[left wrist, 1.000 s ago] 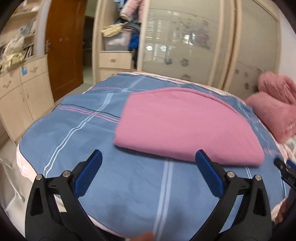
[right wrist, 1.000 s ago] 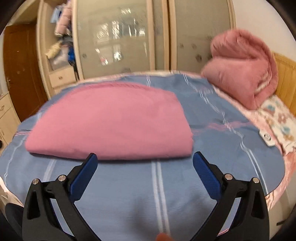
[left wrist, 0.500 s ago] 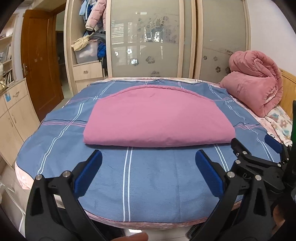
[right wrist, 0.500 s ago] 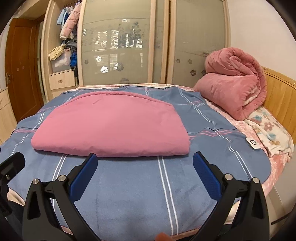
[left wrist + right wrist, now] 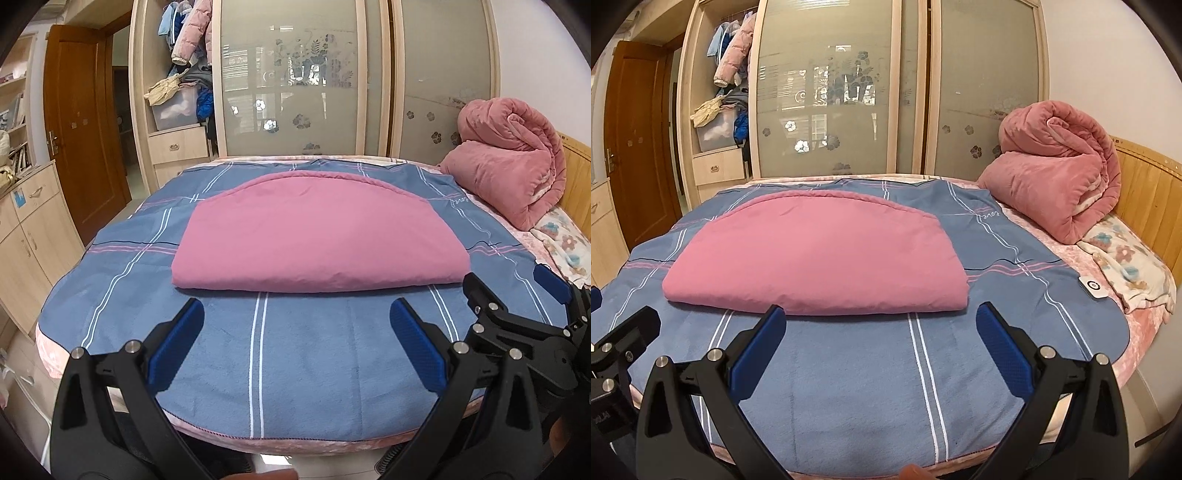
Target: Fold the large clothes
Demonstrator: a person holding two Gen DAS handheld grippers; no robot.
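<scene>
Both grippers, L & R, wide open & empty, folded pink cloth bundle dead ahead, long axis crosswise.

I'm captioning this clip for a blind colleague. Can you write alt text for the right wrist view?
A folded pink garment lies flat on a blue striped bedspread, just beyond the open right gripper, which holds nothing. A rolled pink quilt sits by the wooden headboard; frosted wardrobe doors stand behind.
</scene>
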